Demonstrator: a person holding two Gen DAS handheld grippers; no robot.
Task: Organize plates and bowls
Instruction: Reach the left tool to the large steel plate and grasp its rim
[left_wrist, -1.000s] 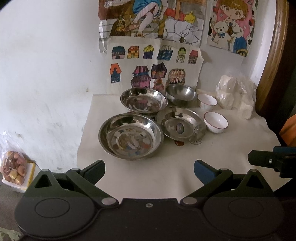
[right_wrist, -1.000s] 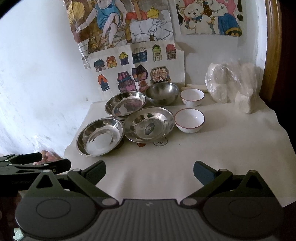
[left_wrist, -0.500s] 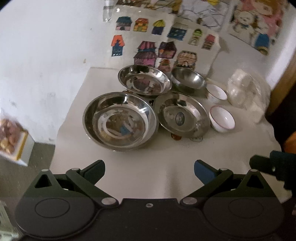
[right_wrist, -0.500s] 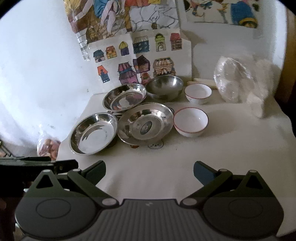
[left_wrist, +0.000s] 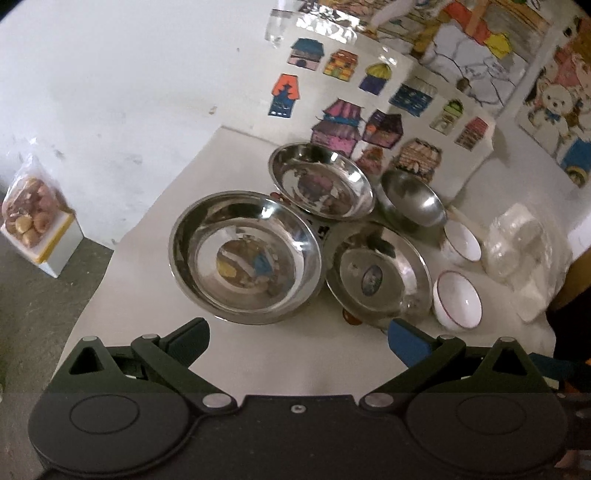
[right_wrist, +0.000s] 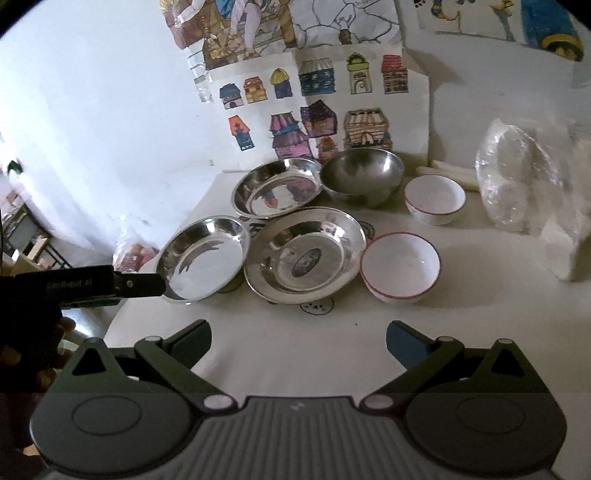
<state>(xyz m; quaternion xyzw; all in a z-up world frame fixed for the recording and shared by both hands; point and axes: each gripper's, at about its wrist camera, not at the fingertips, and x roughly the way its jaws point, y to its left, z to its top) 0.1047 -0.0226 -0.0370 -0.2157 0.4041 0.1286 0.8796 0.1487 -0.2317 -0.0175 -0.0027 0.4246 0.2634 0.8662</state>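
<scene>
Six pieces of tableware sit spread in a loose cluster on the white-covered tabletop (right_wrist: 461, 332), none yet stacked, which I judge to mean sorting has not begun. The large steel dish (left_wrist: 245, 256) lies nearest the tabletop's left edge; the labelled steel plate (right_wrist: 306, 254) sits just beside it, their rims close or touching. Behind them stand the rear steel dish (right_wrist: 277, 188) and the deep steel bowl (right_wrist: 362, 175), close against the wall drawings (right_wrist: 314, 107). Two white bowls with red rims occupy the right side: the near white bowl (right_wrist: 400, 271) just beside the labelled plate, the far white bowl (right_wrist: 435, 198) behind it and apart. Like pieces lie near like, so nesting by kind appears the sensible course.

The left gripper (left_wrist: 297, 338) hangs low before the large dish, jaws spread wide and holding nothing; the right wrist view shows its tip at that dish's near rim, contact uncertain. This placement suggests the dish is its intended first pick. The right gripper (right_wrist: 297, 338) hovers back over bare tabletop, jaws likewise apart and empty, facing the plate and near white bowl. A plastic bag (right_wrist: 517, 184) stands at the right, clear of the work
</scene>
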